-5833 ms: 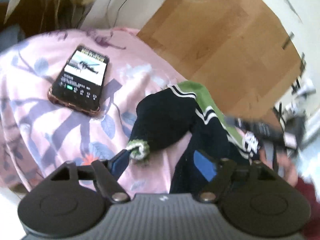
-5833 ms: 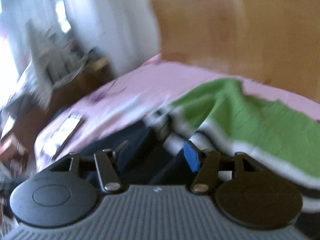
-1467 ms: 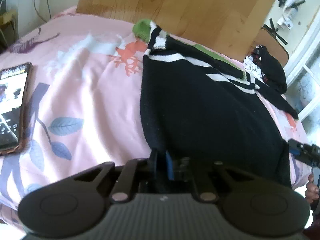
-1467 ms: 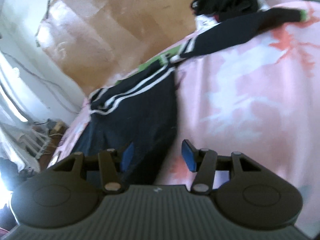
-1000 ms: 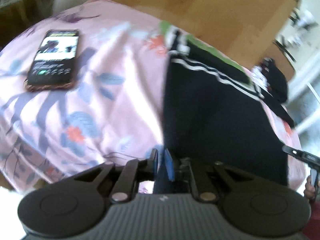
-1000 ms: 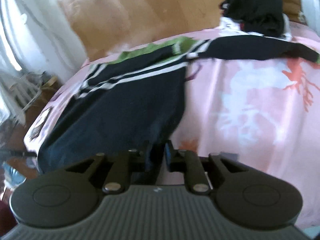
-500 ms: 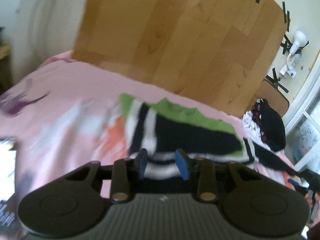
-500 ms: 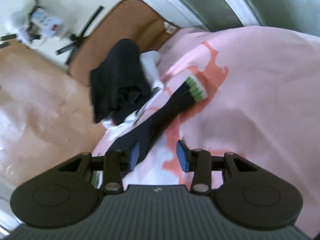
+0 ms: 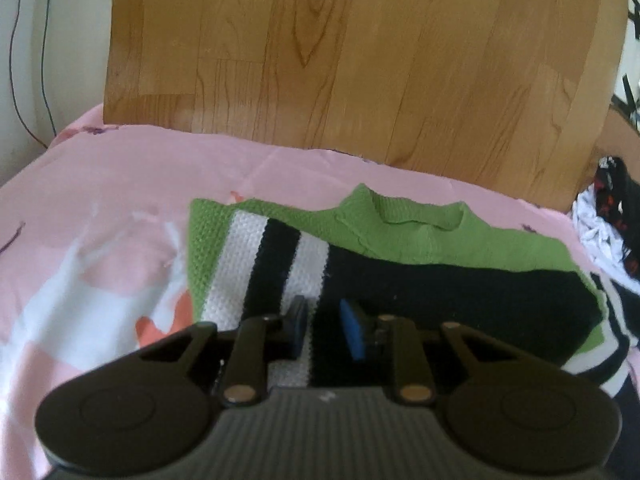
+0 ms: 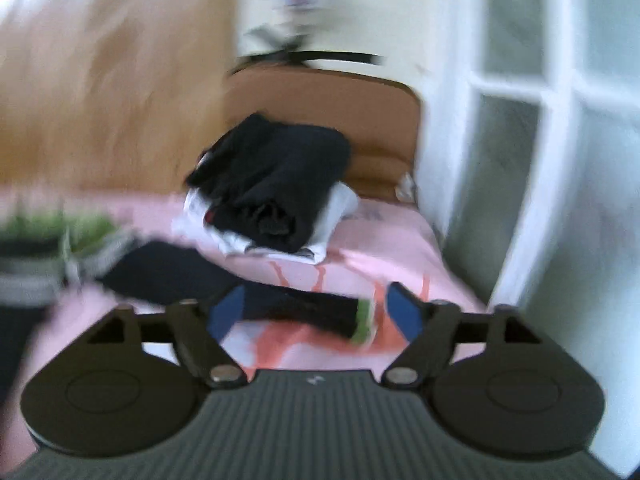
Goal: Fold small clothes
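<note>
A small black sweater with green shoulders and white stripes lies on the pink bedsheet, its lower part folded up over the chest. My left gripper hovers just over its striped left side, jaws a little apart and empty. In the blurred right wrist view, the sweater's black sleeve with a green cuff stretches out to the right. My right gripper is wide open over that sleeve, near the cuff, holding nothing.
A wooden headboard stands behind the bed. A pile of dark and white clothes sits at the bed's far right corner, also in the left wrist view. A brown chair back and a white door frame stand beyond.
Both grippers let go of the sweater's hem after carrying it up toward the collar. The right gripper swung right over the sleeve and opened wider. The left gripper stays over the striped side.
</note>
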The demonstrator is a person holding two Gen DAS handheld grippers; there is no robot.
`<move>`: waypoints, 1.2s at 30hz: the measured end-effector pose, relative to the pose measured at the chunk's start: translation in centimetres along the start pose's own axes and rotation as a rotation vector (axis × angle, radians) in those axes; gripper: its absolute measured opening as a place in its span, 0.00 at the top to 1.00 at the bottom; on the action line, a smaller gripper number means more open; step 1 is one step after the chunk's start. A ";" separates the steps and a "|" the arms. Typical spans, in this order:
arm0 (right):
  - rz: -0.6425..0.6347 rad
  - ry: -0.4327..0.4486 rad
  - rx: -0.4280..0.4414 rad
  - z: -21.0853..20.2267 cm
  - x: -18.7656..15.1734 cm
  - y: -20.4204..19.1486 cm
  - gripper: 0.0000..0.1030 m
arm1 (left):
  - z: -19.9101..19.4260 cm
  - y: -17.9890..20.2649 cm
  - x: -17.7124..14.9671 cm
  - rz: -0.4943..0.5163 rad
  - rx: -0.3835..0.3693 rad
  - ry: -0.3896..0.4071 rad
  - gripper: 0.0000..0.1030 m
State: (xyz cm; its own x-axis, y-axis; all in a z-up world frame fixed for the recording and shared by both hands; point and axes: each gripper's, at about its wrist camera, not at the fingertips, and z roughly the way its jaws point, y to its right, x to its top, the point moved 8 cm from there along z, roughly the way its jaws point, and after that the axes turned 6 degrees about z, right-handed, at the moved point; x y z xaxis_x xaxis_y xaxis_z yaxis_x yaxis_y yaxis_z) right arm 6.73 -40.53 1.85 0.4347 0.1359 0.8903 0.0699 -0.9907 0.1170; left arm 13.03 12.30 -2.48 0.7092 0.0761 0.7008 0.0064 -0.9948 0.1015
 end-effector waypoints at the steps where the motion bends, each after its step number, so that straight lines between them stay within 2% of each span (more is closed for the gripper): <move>1: -0.033 -0.051 0.014 1.2 -0.3 0.0 0.16 | 0.0 0.0 0.1 0.000 0.003 -0.002 0.80; 3: 0.003 -0.142 -0.005 3.2 -0.7 0.8 0.17 | -0.3 -0.1 0.0 -0.028 -0.006 -0.022 0.79; 6: 0.079 -0.126 -0.013 2.7 -0.7 1.7 0.17 | -1.5 -0.6 0.2 -0.082 -0.049 -0.050 0.74; 7: 0.152 -0.114 -0.011 1.9 -0.7 2.2 0.17 | -2.2 -0.7 0.1 -0.095 -0.062 -0.047 0.73; 9: 0.360 -0.098 0.043 0.0 -0.6 2.6 0.17 | -3.3 -0.8 0.3 -0.112 -0.086 -0.034 0.71; 11: 0.608 -0.078 0.140 -1.6 -1.0 3.3 0.18 | -4.7 -0.7 0.2 -0.135 -0.118 -0.014 0.70; 13: 0.858 -0.082 0.245 -1.5 -1.8 3.7 0.20 | -5.4 -0.4 0.3 -0.154 -0.149 -0.004 0.69; 17: 1.176 -0.138 0.228 3.0 -3.4 4.7 0.24 | -6.9 0.6 0.3 -0.185 -0.213 0.002 0.69; 19: 1.276 -0.152 0.220 5.1 -3.9 4.9 0.41 | -8.1 0.8 0.2 -0.171 -0.219 0.016 0.69; 20: 1.310 -0.170 0.225 6.5 -3.9 5.0 0.73 | -8.6 0.7 0.1 -0.166 -0.220 0.022 0.69; 21: 1.328 -0.190 0.229 7.3 -3.7 4.9 0.89 | -9.2 0.5 0.0 -0.164 -0.220 0.029 0.69; 22: 1.335 -0.185 0.210 7.6 -3.2 4.9 0.89 | -10.1 0.1 -0.1 -0.164 -0.219 0.038 0.69; 24: 1.258 -0.143 0.231 7.0 -0.1 3.8 0.89 | -11.5 -1.1 -0.2 -0.170 -0.211 0.063 0.69; 28: 0.896 -0.021 0.344 3.7 9.8 -3.2 0.89 | -13.7 -3.7 -0.6 -0.224 -0.205 0.115 0.68; 30: 0.685 0.021 0.386 2.6 14.2 -8.7 0.89 | -14.4 -4.7 -0.9 -0.253 -0.208 0.132 0.67; 32: 0.498 0.041 0.442 2.0 17.1 -15.1 0.89 | -14.8 -5.5 -1.3 -0.269 -0.204 0.137 0.66; 34: 0.346 0.037 0.522 1.9 18.3 -22.1 0.89 | -14.9 -6.2 -1.6 -0.278 -0.189 0.129 0.65; 36: 0.198 0.024 0.598 1.8 17.7 -29.1 0.89 | -14.7 -6.7 -1.8 -0.288 -0.175 0.120 0.65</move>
State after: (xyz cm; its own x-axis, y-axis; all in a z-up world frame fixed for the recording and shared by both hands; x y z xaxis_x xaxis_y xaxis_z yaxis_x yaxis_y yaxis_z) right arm 13.98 -9.29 13.41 0.4712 -0.0567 0.8802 0.4833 -0.8182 -0.3115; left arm 1.36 19.82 5.96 0.6083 0.3692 0.7026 0.0655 -0.9056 0.4191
